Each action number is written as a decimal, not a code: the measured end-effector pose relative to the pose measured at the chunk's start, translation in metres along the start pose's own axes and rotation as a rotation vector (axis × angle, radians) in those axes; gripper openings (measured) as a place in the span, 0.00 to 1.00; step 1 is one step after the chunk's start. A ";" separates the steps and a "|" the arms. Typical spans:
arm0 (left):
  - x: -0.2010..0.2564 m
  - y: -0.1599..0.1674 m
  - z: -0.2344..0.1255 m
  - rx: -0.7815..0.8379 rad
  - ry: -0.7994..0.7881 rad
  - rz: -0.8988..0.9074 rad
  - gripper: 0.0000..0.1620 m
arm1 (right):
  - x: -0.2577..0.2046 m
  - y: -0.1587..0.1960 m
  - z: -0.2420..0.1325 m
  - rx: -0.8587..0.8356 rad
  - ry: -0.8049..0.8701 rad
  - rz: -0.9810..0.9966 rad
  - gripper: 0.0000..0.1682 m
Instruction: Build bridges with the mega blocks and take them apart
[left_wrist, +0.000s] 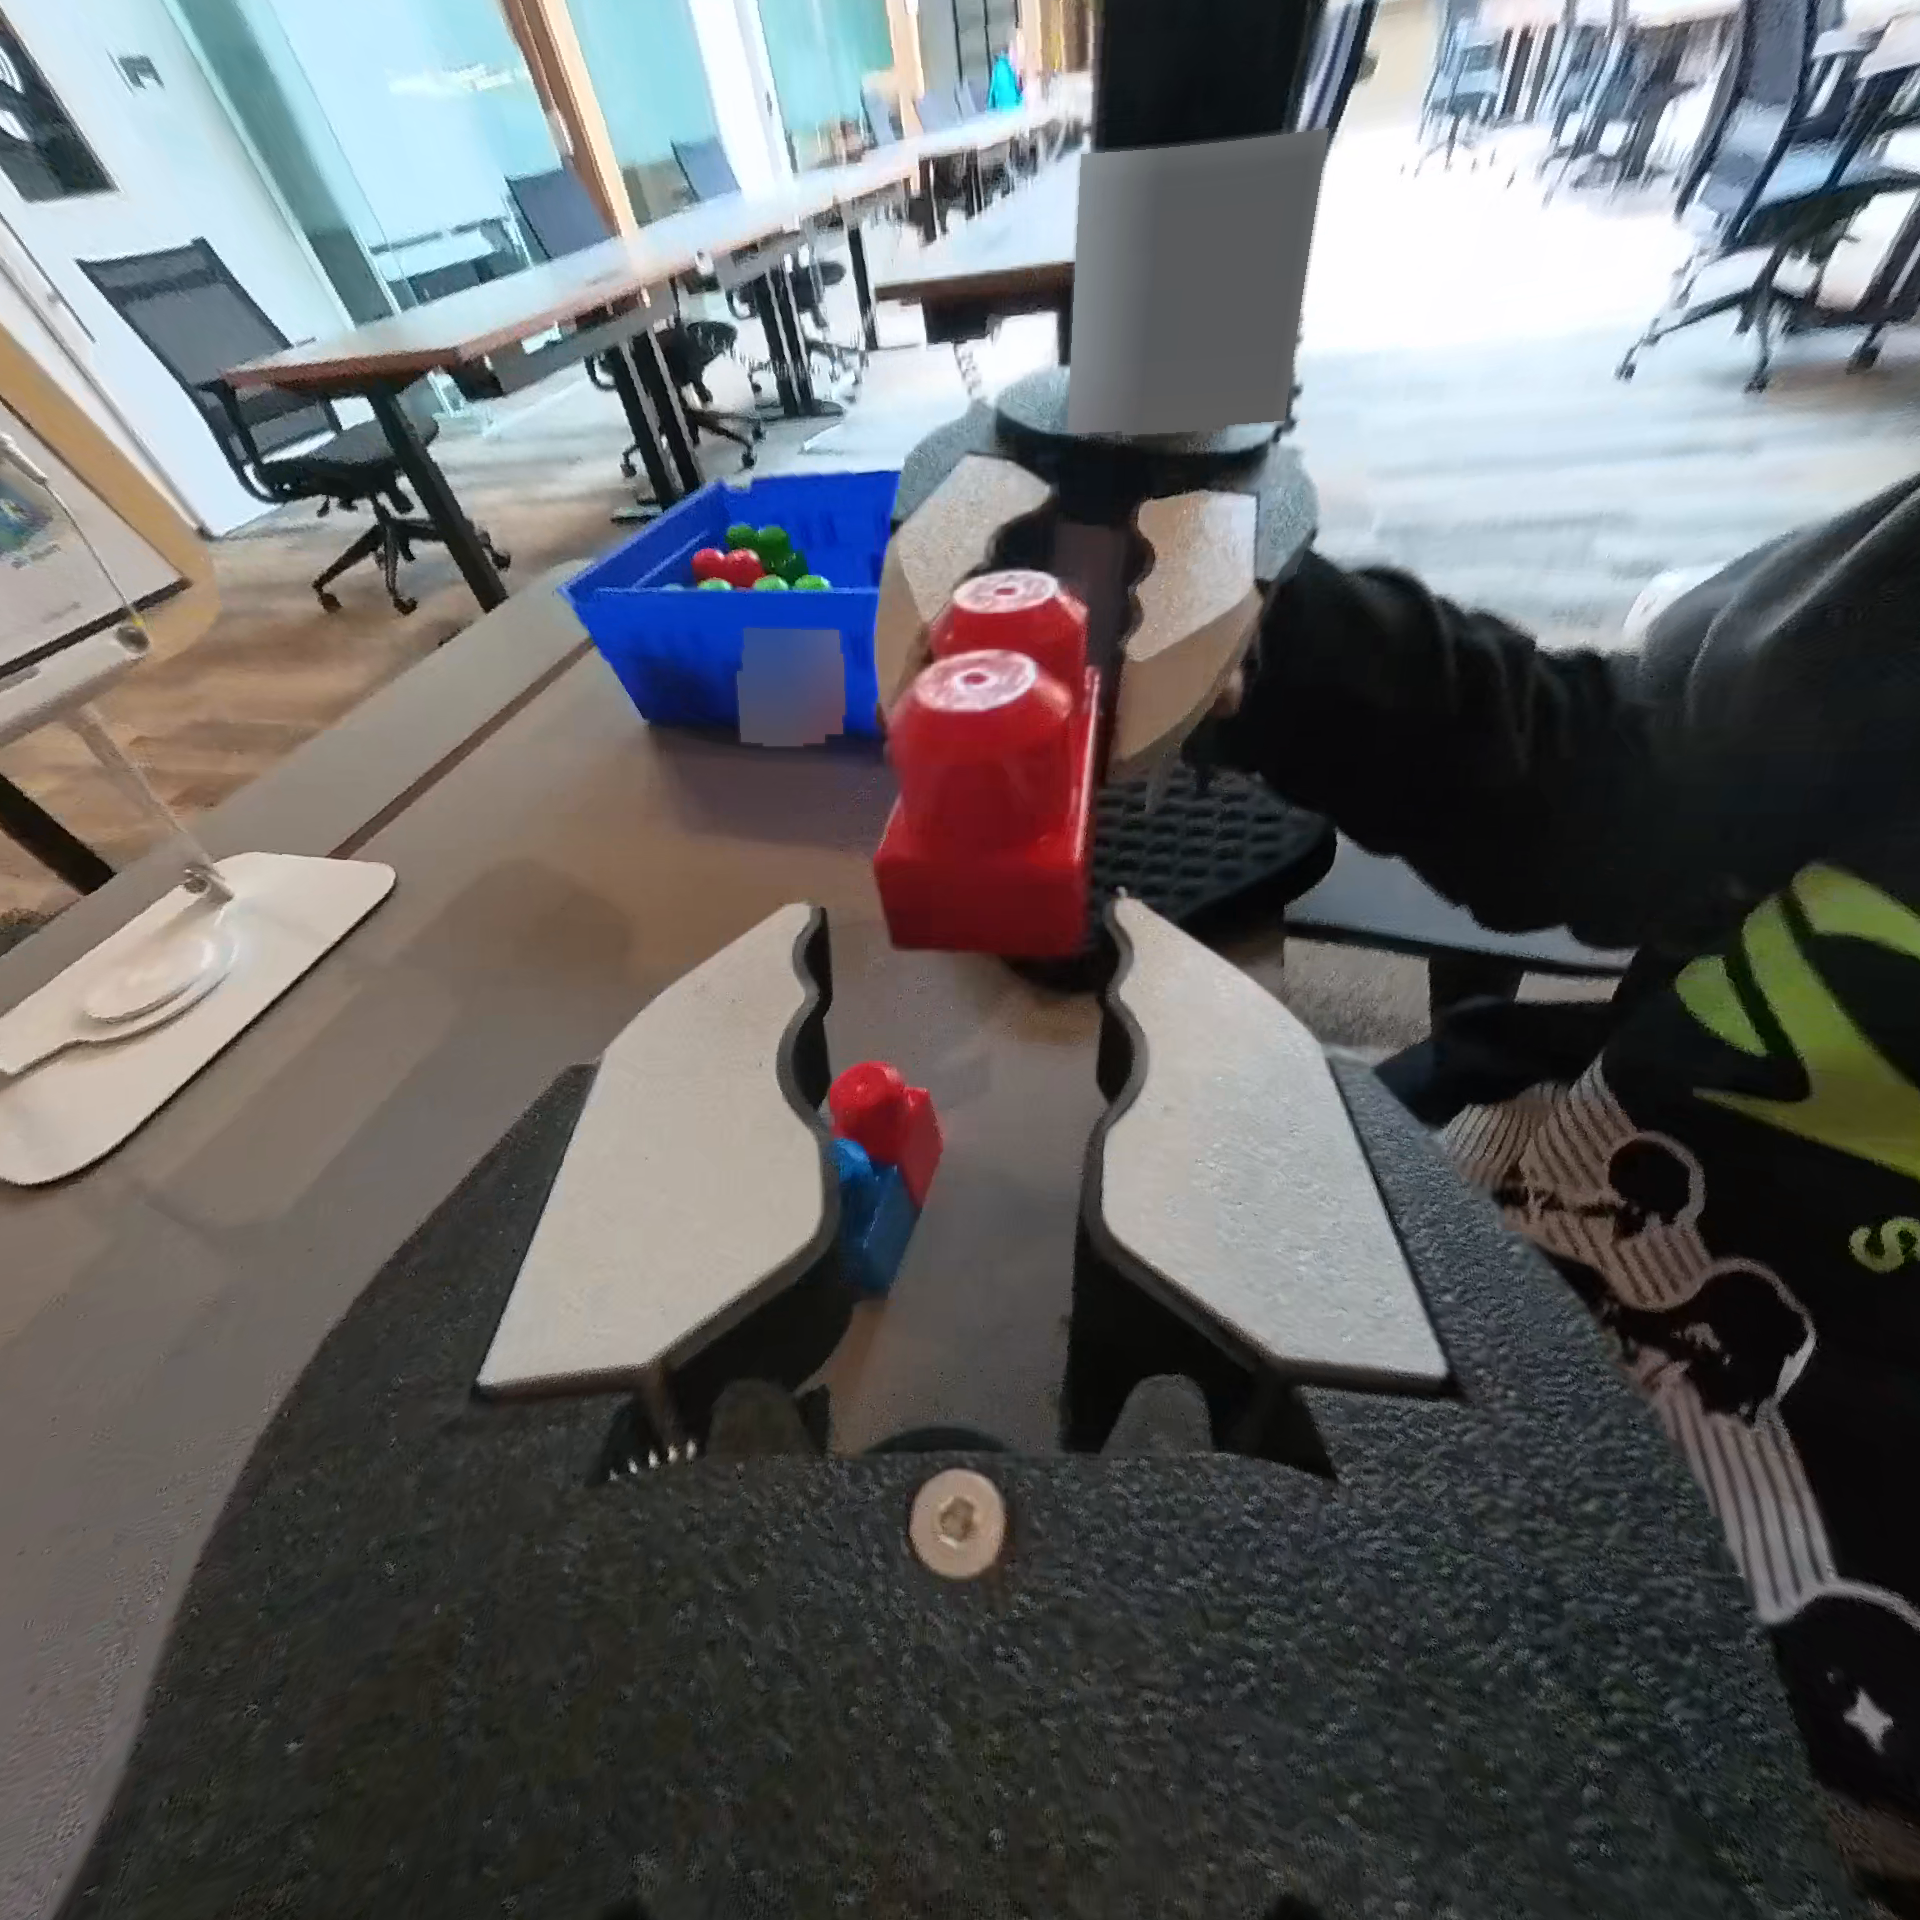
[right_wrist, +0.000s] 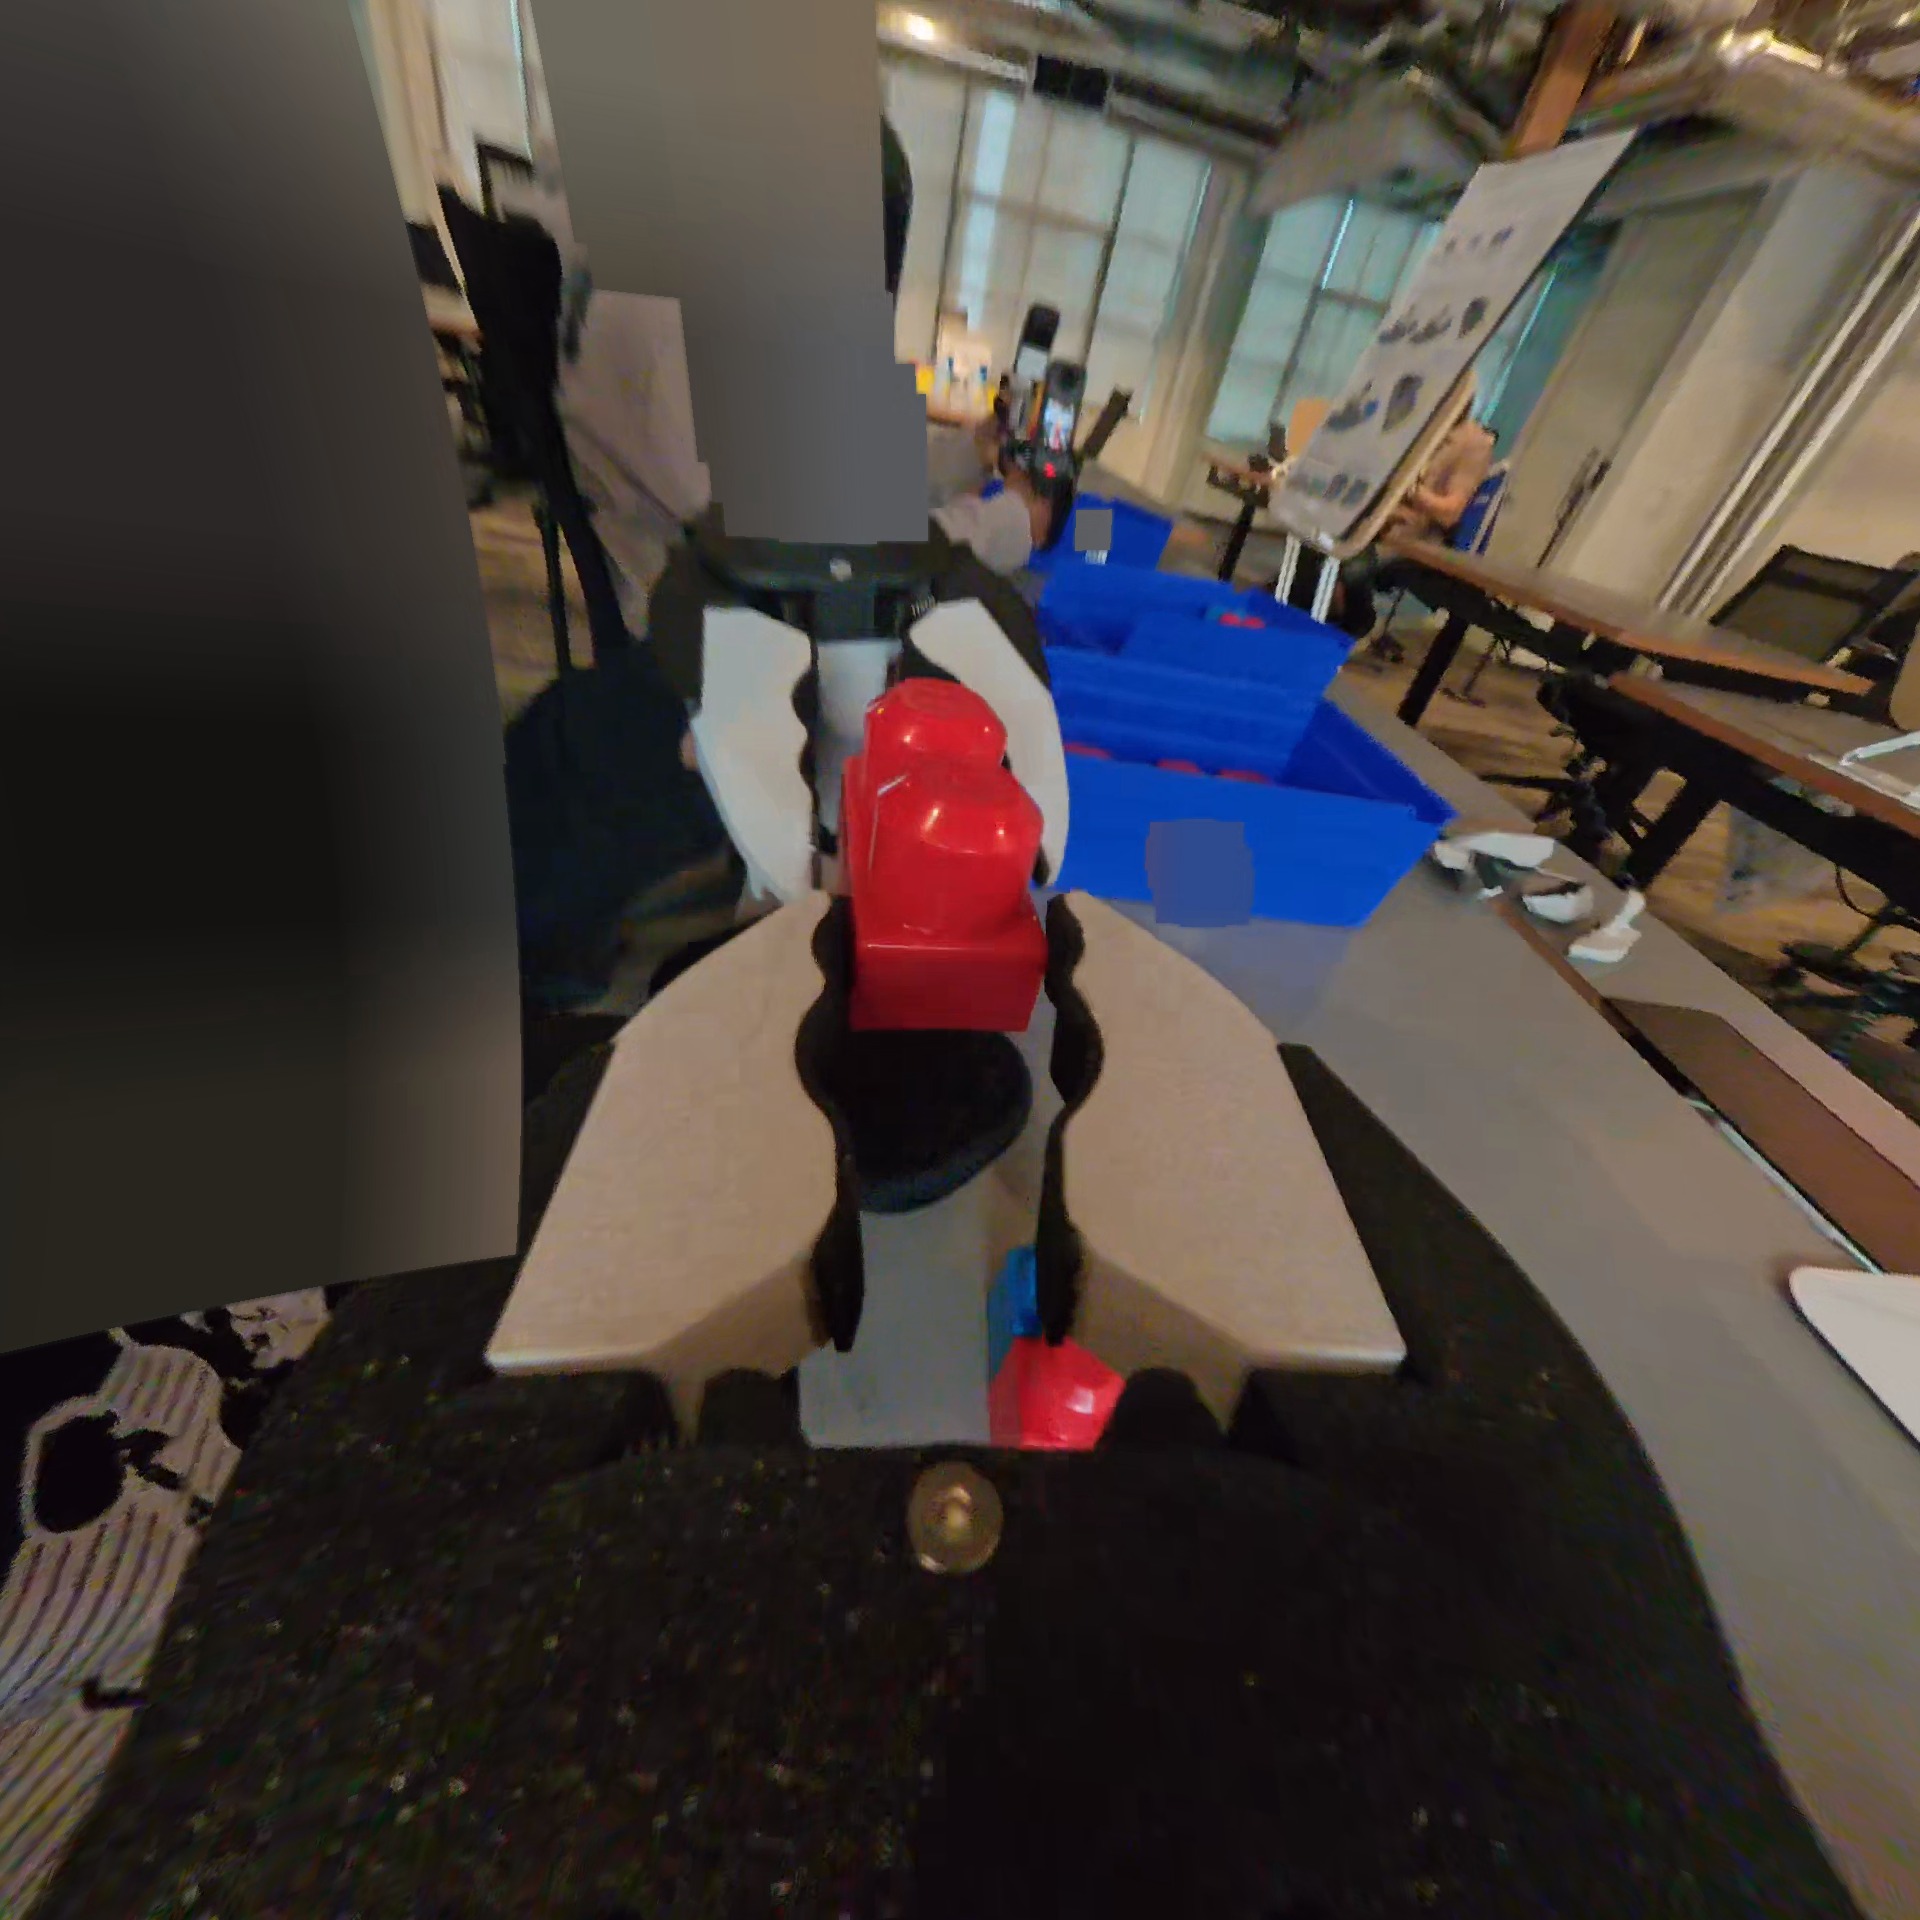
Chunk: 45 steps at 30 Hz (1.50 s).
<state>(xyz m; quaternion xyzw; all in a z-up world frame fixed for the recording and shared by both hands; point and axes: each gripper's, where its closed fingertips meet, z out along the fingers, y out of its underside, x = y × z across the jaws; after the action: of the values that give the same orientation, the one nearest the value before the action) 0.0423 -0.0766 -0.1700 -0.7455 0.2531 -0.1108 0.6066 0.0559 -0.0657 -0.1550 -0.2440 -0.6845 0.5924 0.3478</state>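
Observation:
A red two-stud block (left_wrist: 982, 831) hangs in the air between my two grippers, which face each other. My right gripper (right_wrist: 940, 920) is shut on it; in the left wrist view that gripper (left_wrist: 1039, 634) clasps the block's far end. My left gripper (left_wrist: 966, 920) is open, its fingertips on either side of the block's near end with gaps on both sides. On the table (left_wrist: 520, 883) below, a small red block (left_wrist: 883, 1112) is stacked on a blue block (left_wrist: 873, 1216). This stack also shows in the right wrist view (right_wrist: 1055, 1392), partly hidden by a finger.
A blue bin (left_wrist: 675, 644) with red and green blocks stands at the table's far end. Several blue bins (right_wrist: 1299, 862) show in the right wrist view. A clear stand on a white base (left_wrist: 156, 987) is at the left. A person's dark sleeve (left_wrist: 1455, 748) reaches in from the right. My left and right fingertips are right by each other.

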 end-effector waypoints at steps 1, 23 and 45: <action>-0.001 -0.002 0.000 0.028 0.005 -0.020 0.29 | 0.000 -0.003 -0.002 0.019 -0.005 0.006 0.21; -0.002 0.023 0.002 0.082 0.053 -0.065 0.22 | -0.004 0.037 0.012 -0.834 -0.253 -0.096 0.33; -0.011 0.055 -0.016 0.081 0.021 -0.054 0.32 | 0.013 0.066 0.027 -1.346 -0.233 -0.203 0.21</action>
<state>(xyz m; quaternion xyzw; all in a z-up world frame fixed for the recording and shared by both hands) 0.0125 -0.0922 -0.2177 -0.7255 0.2344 -0.1449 0.6306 0.0218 -0.0617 -0.2192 -0.2764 -0.9557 0.0252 0.0985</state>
